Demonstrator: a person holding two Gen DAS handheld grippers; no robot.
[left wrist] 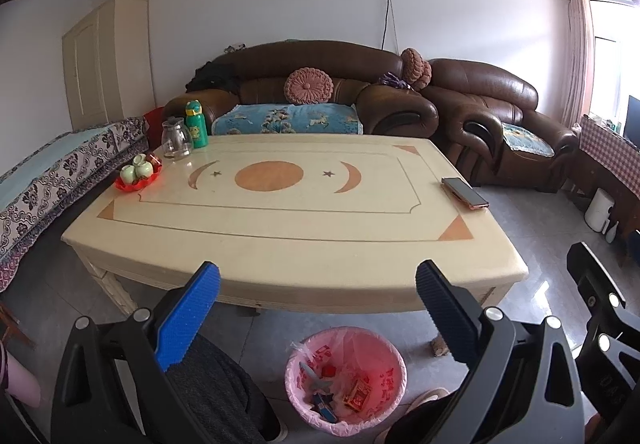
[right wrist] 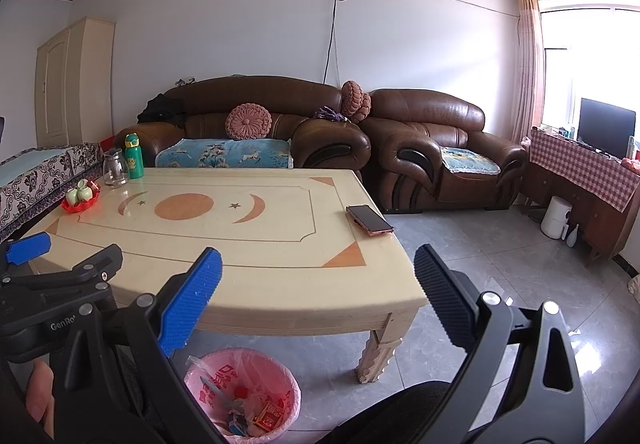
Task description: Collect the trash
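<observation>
The pink-lined trash bin stands on the grey floor just in front of the near edge of the coffee table, between the person's knees. Inside it lie several scraps: a red packet, something blue, a pale strip and some crumpled wrapping; I cannot tell exactly what each is. To my eye the collecting looks largely done. The tabletop carries nothing that reads as litter, only a phone near the right edge, a red tray of small green cups, a glass jug and a green bottle at the far left corner. Whether any trash remains on the floor out of view, I cannot say.

Both tools hang above the bin, level and pointing out over the table toward the brown sofa. The left gripper has its jaws spread wide with nothing between them. The right gripper sits just beside it, likewise spread and empty. A bare fingertip shows at the lower left of the right wrist view.
</observation>
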